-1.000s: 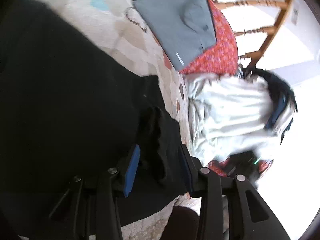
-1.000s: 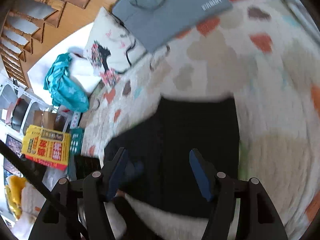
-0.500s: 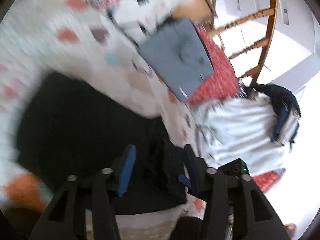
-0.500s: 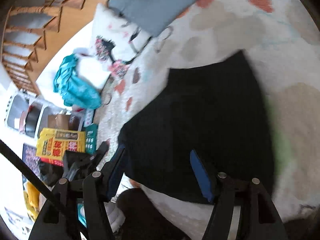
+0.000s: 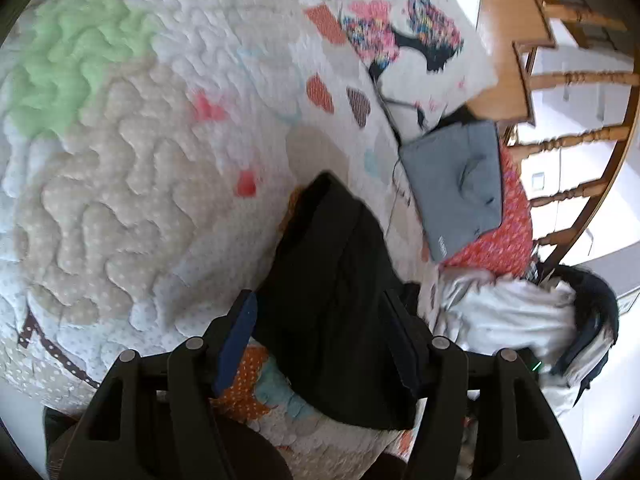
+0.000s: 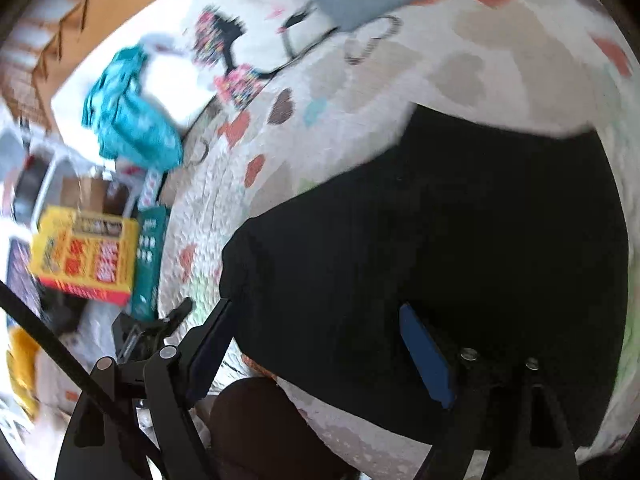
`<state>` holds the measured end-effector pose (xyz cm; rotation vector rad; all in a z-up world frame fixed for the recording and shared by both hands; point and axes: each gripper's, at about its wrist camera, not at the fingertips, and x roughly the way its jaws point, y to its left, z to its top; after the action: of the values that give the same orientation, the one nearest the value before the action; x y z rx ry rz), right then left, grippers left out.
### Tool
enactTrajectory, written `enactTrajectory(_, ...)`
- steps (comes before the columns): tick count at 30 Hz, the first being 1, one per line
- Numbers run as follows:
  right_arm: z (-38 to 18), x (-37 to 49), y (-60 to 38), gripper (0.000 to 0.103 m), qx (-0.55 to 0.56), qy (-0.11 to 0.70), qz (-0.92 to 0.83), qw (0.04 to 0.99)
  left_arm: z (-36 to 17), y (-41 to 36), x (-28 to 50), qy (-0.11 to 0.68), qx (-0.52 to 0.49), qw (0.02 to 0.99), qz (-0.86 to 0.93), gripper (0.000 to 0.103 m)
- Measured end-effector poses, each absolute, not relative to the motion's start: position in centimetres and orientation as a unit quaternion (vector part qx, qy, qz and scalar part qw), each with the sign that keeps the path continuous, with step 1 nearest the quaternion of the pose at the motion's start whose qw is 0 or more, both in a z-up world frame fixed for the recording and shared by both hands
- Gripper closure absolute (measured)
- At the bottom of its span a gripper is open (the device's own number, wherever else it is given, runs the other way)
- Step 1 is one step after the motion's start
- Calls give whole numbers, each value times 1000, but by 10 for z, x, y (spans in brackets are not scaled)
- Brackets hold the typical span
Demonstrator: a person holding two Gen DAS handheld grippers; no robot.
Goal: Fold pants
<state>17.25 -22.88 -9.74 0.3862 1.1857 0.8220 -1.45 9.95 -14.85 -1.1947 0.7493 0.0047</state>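
- Since a second ago we have swung both tools back: in the left wrist view the black pants filled the frame at 9 o'clock, and now they show as a narrow folded bundle with bare quilt taking that side.
- Our left tool has its fingers spread, the bundle lying between them and running up toward 12 o'clock. We cannot tell whether the pads touch the cloth; nothing looks pinched.
- Our right tool is also spread wide. In its view the pants lie flat on the quilt, a broad dark panel from centre toward 3 o'clock, with the near edge under the fingers.
- What could go wrong, as we judge it: the near end of the pants droops over the bed's edge at 6 o'clock, so its weight may drag the fold open or slide it off.
- Both views are blurred by motion, so a fast reach could snag a loose layer and undo the fold.
- A grey bag and a white garment sit near at 2 to 3 o'clock; a wide sweep could catch them.
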Motion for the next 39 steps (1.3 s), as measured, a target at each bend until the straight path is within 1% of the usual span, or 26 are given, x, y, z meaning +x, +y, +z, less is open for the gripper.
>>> enactTrajectory(2, -87, 180, -202, 16, 151, 547, 390, 725, -150, 102, -15, 345, -550, 761, -1, 40)
enactTrajectory(4, -85, 187, -169, 16, 130, 572, 427, 688, -156, 100, -12, 353, -558, 751, -8, 37)
enactTrajectory(9, -77, 188, -78, 16, 6, 593, 438, 676, -167, 97, -6, 364, -569, 737, -24, 33)
enactTrajectory(11, -83, 186, -42, 16, -41, 608, 423, 670, -166, 96, -6, 365, -567, 738, -31, 29)
enactTrajectory(15, -102, 184, 10, 16, -142, 634, 377, 660, -165, 95, -9, 364, -565, 740, -31, 28)
enactTrajectory(21, -129, 190, 52, 15, -220, 671, 327, 628, -170, 93, -17, 377, -562, 736, -11, 28)
enactTrajectory(22, -134, 191, 57, 13, -227, 679, 319, 621, -170, 92, -16, 380, -560, 736, -10, 28)
enactTrajectory(25, -146, 193, 73, 7, -258, 695, 296, 602, -168, 88, -12, 386, -550, 741, -9, 23)
enactTrajectory(28, -157, 177, 87, 3, -323, 679, 279, 597, -165, 82, -7, 396, -537, 745, -18, 22)
enactTrajectory(30, -163, 163, 92, 2, -370, 658, 275, 596, -162, 79, -6, 396, -531, 749, -29, 38)
enactTrajectory(31, -164, 158, 93, 2, -387, 647, 274, 597, -160, 78, -6, 396, -523, 754, -25, 63)
enactTrajectory(32, -164, 155, 91, 5, -397, 636, 271, 603, -158, 77, -6, 399, -517, 757, -19, 82)
enactTrajectory(33, -163, 152, 90, 9, -403, 629, 269, 608, -157, 76, -5, 401, -516, 757, -21, 82)
enactTrajectory(34, -160, 150, 88, 18, -411, 618, 269, 613, -155, 74, -6, 399, -515, 758, -24, 83)
enactTrajectory(35, -155, 148, 84, 30, -413, 609, 271, 621, -151, 73, -6, 397, -511, 762, -23, 85)
enactTrajectory(36, -149, 148, 78, 36, -410, 601, 272, 630, -148, 71, -7, 395, -508, 765, -24, 85)
enactTrajectory(37, -142, 148, 71, 48, -402, 597, 278, 636, -143, 67, -8, 391, -506, 768, -28, 85)
enactTrajectory(38, -136, 149, 65, 63, -396, 595, 284, 639, -137, 63, -8, 387, -504, 772, -31, 86)
enactTrajectory(39, -129, 150, 56, 69, -391, 591, 288, 643, -132, 58, -8, 384, -499, 776, -35, 86)
